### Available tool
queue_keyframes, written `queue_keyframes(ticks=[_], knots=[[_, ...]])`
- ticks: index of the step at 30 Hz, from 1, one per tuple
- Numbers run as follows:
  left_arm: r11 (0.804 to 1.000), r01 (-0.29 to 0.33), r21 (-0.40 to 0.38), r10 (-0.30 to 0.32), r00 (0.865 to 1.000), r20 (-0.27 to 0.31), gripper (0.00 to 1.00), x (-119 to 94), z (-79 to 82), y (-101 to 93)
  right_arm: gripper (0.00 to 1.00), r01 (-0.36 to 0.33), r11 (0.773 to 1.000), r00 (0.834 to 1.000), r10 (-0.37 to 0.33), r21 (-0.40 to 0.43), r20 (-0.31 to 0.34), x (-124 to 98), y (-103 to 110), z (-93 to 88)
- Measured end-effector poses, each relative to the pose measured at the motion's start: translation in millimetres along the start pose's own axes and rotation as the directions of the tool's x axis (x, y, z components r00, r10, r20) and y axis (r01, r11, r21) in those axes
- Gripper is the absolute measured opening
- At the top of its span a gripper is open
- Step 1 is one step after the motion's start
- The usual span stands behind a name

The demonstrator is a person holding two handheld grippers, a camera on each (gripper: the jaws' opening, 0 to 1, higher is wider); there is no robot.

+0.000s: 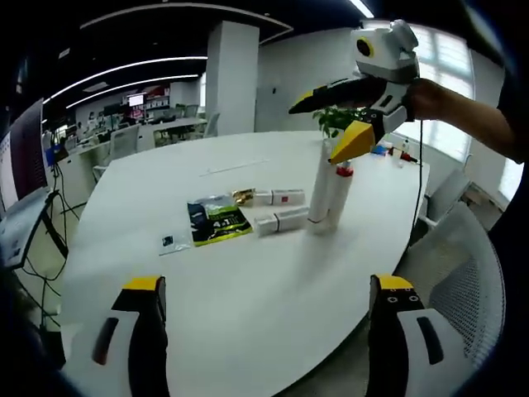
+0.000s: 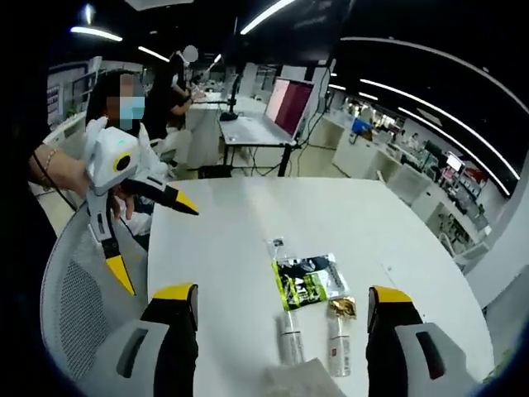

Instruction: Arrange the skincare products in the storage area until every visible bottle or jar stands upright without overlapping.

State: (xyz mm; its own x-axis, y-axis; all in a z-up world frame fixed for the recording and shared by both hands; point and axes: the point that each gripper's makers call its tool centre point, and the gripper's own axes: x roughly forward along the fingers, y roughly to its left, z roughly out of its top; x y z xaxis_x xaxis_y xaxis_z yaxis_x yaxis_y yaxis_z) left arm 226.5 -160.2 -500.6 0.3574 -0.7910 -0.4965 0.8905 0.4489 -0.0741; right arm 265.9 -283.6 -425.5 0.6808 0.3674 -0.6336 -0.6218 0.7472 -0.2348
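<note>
Lying flat, the small tubes (image 1: 279, 208) look light and slippery (grip mid-body); the left gripper (image 1: 269, 310) and the right gripper (image 2: 281, 318) gape empty.

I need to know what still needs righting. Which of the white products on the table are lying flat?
The two small white boxes lie flat beside the green packet; the two tall white bottles already stand upright, touching each other.
</note>
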Motion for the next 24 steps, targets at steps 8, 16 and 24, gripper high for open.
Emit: queue_keyframes(ticks=[8, 16, 24], knots=[[1.0, 0.005, -0.02, -0.005, 1.0, 0.005, 0.94, -1, -0.6, 2.8, 0.79, -0.04, 0.999, 0.994, 0.042, 0.018, -0.103, 10, -38, -12.0], [0.999, 0.008, -0.033, -0.007, 1.0, 0.002, 0.94, 2, -2.4, 4.2, 0.73, -0.147, 0.989, 0.953, 0.144, 0.01, -0.267, 37, -40, -25.5], [0.999, 0.012, -0.04, -0.012, 1.0, 0.001, 0.93, 2, -3.2, 4.3, 0.59, -0.239, 0.97, 0.859, 0.231, 0.041, -0.456, 67, -33, -61.2]])
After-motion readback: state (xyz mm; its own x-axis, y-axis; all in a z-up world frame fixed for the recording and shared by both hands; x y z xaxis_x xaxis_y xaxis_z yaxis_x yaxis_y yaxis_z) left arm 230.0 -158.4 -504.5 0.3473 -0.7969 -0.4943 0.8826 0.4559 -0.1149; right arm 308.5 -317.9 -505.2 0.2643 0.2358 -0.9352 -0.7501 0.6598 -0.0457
